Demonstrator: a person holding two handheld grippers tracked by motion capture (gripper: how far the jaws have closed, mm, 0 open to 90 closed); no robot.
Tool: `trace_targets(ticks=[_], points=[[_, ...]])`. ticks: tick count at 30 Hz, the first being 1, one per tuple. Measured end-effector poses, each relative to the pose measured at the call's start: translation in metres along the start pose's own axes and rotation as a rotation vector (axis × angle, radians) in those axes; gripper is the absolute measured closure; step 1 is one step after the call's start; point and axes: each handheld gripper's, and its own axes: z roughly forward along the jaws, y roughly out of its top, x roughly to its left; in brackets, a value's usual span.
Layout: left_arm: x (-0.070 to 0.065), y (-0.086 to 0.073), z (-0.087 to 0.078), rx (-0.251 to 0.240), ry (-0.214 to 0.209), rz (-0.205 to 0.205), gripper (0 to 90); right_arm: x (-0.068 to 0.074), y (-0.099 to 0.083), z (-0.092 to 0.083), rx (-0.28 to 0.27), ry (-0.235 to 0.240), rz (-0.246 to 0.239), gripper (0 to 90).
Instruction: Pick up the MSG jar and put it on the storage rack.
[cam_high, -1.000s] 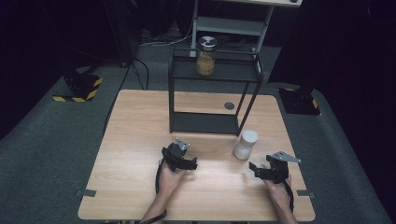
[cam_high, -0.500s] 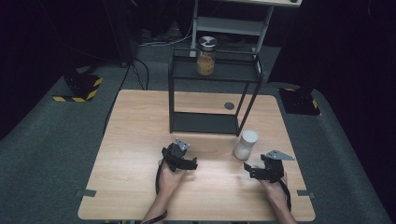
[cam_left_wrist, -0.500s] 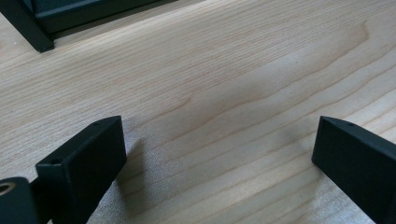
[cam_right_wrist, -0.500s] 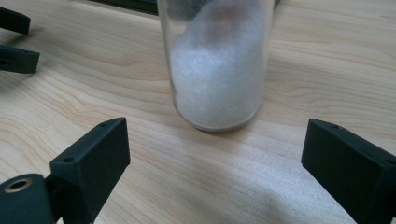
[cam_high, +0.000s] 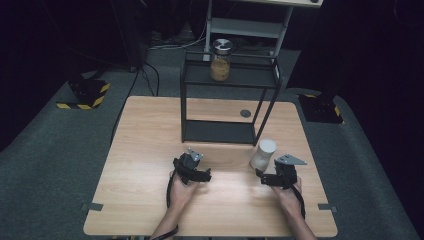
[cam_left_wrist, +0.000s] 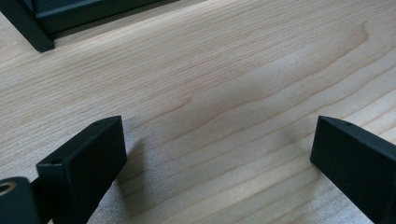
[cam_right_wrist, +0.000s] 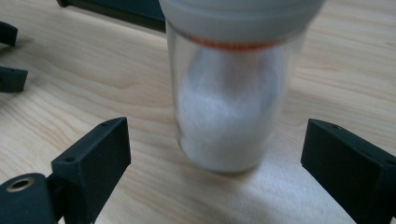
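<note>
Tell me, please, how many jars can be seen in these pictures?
2. One jar with white contents stands on the table, just ahead of the open right gripper. One jar with brown contents stands on top of the black shelf.

Two forearms enter from the bottom edge of the high view, each hand gripping a black two-jaw gripper. The left gripper (cam_high: 192, 169) sits left of centre in the lower frame, jaws spread wide. The right gripper (cam_high: 270, 176) sits lower right of centre, jaws likewise parted.
</note>
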Motion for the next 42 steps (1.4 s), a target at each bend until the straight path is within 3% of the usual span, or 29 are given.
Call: trace_targets(ticks=[11, 22, 30, 42], points=[[0.000, 0.000, 0.000, -0.002, 0.002, -0.003, 4.1, -0.001, 0.016, 0.001, -0.017, -0.011, 0.019, 9.8], [-0.001, -0.001, 0.000, -0.005, 0.002, -0.006, 4.3, 0.004, 0.037, 0.004, -0.018, -0.024, -0.016, 11.2], [-0.001, -0.001, 0.000, -0.006, 0.005, -0.008, 4.8, 0.006, 0.044, 0.015, -0.019, -0.040, 0.018, 17.9], [-0.001, -0.001, 0.000, -0.006, 0.004, -0.009, 5.0, 0.012, 0.049, 0.020, -0.013, -0.058, -0.003, 28.0]])
